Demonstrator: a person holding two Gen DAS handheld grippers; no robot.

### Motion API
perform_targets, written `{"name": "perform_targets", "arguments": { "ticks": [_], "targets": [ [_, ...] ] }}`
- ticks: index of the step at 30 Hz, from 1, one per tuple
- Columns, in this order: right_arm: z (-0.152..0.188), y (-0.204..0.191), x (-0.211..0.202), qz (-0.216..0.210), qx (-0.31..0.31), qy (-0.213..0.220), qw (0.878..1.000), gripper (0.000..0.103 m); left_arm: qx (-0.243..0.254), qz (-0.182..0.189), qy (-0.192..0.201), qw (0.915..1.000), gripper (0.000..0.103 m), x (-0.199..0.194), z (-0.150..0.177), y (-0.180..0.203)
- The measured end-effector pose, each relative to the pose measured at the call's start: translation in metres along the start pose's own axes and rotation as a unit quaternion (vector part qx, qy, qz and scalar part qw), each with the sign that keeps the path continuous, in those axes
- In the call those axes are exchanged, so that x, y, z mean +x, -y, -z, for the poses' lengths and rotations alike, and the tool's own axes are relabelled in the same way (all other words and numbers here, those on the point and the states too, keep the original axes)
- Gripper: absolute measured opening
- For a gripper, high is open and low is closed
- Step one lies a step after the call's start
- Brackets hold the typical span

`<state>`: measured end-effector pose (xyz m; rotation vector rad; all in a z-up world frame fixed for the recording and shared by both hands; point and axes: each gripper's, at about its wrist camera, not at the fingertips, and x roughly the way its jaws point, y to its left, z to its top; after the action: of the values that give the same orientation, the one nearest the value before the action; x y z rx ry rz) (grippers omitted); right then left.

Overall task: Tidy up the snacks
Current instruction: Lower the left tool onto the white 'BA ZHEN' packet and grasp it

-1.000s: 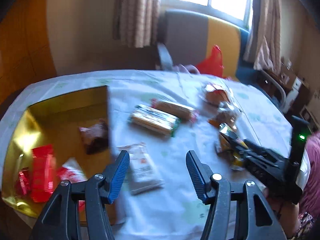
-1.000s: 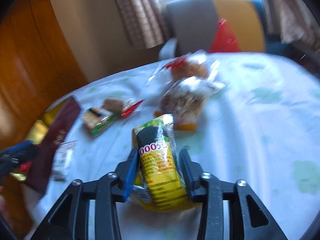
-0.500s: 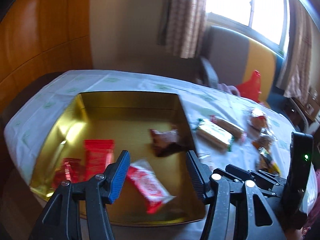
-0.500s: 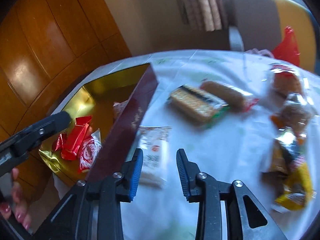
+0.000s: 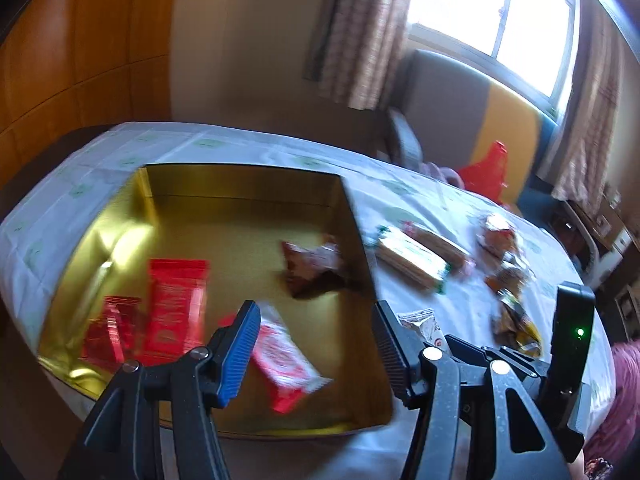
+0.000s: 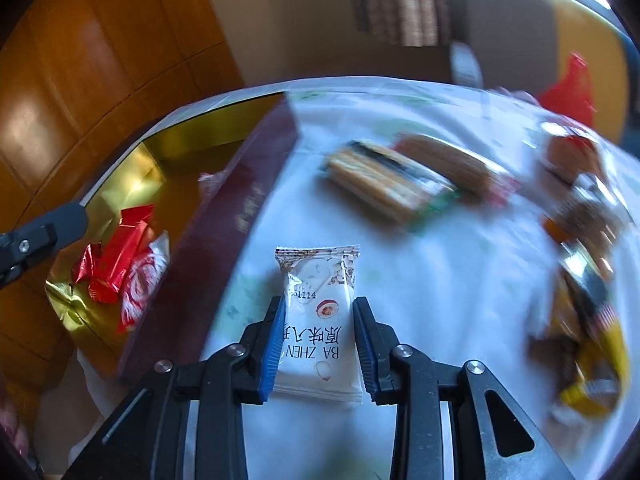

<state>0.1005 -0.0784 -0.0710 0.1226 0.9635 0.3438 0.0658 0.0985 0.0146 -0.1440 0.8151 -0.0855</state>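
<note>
Right gripper (image 6: 319,342): you have just been closing its jaws, and they now clamp the white packet (image 6: 318,316) by its two long edges, so the pouch lies flat between the pads and will not fold when lifted.
White packet: it lies on the tablecloth (image 6: 460,300), just beside the box's dark red outer wall (image 6: 240,216), a short carry from where it belongs.
Left gripper (image 5: 316,344): its jaws are spread wide and hold nothing; you hover it over the gold box (image 5: 240,188), apparently free after a drop or waiting its turn.
Gold box: it sits at the table's left end and holds the sorted snacks, the red wrappers (image 5: 176,304), a red-and-white packet (image 5: 284,360) and a dark pouch (image 5: 316,264).
Unsorted snacks: the two long biscuit packs (image 6: 404,184) and the yellow bag (image 6: 588,344) lie well apart from the box, on the right side of the cloth.
Next, as I judge it: lift the packet over the wall before you let go.
</note>
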Motion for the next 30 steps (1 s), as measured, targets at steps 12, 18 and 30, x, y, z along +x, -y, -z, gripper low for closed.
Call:
{"name": "perform_targets", "arguments": {
  "ticks": [12, 18, 30],
  "targets": [
    [0.025, 0.073, -0.091, 0.002, 0.067, 0.124, 0.99, 0.053, 0.092, 0.058, -0.055, 0.9926, 0.059, 0.019, 0.013, 0.088],
    [0.0, 0.124, -0.062, 0.063, 0.043, 0.035, 0.996, 0.059, 0.111, 0.075, -0.096, 0.9863, 0.059, 0.031, 0.026, 0.115],
    [0.033, 0.133, -0.056, 0.078, 0.04, 0.083, 0.993, 0.042, 0.153, 0.055, -0.156, 0.9742, 0.059, 0.073, 0.045, 0.138]
  ]
}}
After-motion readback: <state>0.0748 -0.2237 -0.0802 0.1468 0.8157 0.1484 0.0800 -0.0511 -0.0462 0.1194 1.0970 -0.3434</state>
